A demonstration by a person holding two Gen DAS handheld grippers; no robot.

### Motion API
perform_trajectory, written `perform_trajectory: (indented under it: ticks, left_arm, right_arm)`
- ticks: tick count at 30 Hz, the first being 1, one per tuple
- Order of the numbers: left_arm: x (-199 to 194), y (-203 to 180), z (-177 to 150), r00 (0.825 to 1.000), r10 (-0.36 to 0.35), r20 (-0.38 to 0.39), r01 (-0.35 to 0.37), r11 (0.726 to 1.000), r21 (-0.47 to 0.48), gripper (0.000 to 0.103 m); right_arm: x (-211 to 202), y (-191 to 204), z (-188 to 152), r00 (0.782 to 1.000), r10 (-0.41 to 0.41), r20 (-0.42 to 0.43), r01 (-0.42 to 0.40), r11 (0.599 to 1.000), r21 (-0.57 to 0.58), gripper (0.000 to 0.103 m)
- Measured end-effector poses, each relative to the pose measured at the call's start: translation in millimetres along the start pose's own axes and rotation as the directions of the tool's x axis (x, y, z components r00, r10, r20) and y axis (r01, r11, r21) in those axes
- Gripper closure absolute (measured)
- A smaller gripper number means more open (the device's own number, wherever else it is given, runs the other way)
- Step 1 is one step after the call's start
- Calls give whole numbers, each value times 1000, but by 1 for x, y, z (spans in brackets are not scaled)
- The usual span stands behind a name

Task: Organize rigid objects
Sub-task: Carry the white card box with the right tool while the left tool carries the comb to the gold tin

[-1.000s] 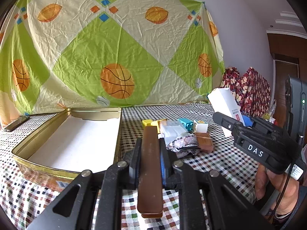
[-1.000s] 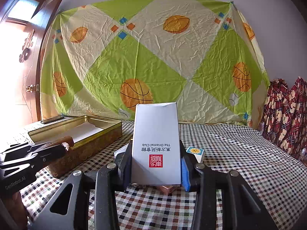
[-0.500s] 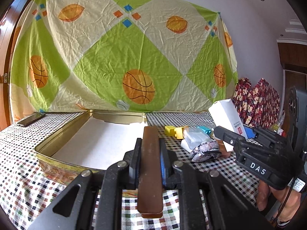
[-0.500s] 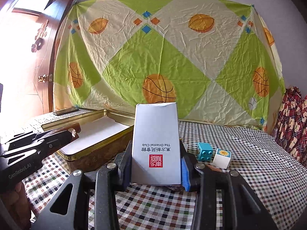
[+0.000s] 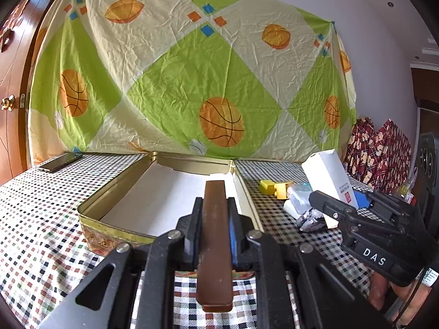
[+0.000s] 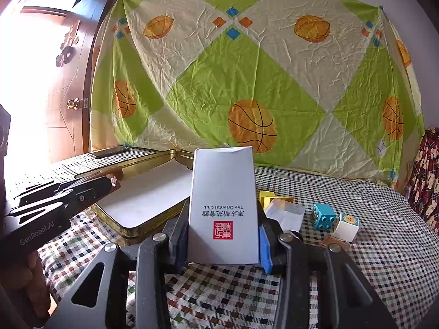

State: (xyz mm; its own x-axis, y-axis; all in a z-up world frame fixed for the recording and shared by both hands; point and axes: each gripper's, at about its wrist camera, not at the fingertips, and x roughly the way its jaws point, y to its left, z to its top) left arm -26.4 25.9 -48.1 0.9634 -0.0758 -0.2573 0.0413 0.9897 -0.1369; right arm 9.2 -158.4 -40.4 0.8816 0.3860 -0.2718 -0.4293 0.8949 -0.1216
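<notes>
My left gripper point(image 5: 214, 213) is shut on a flat brown bar point(image 5: 214, 246) and holds it above the near right corner of an open gold tin point(image 5: 115, 230) lined with white paper. My right gripper point(image 6: 223, 227) is shut on a white card box point(image 6: 223, 205) with a red seal, held upright above the tablecloth just right of the tin point(image 6: 137, 229). The left gripper shows in the right wrist view point(image 6: 114, 179), the right gripper with its box in the left wrist view point(image 5: 333, 192).
Loose pieces lie right of the tin: yellow blocks point(image 5: 270, 186), a clear packet point(image 6: 284, 212), a foil wrapper point(image 5: 311, 220), a blue block point(image 6: 323, 216), a white cube point(image 6: 347, 226). A phone point(image 5: 59, 161) lies far left. A patterned sheet hangs behind.
Both grippers have moved left toward the tin with their loads. The brown bar now hangs over the tin's near corner, and the box is closer to the tin's right side.
</notes>
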Motion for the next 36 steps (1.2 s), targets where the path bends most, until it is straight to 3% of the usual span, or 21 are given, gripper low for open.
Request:
perform_trajectory:
  ticks: [17,29,36]
  left_arm:
    - [12,22,-1,994,60,-95,-64,997,-41,89]
    - [16,30,13,989,85,-124,-89,996,-23,89]
    - [28,35,21,980,95,-174,-99,995,-11,89]
  right_arm:
    - [10,19,7,997,70,-34,-71,997,-13,60]
    - [19,29,22,993,112,-45,-114,993,-33,60]
    - [32,31,33,982,162,-95,-164,986,-11,60]
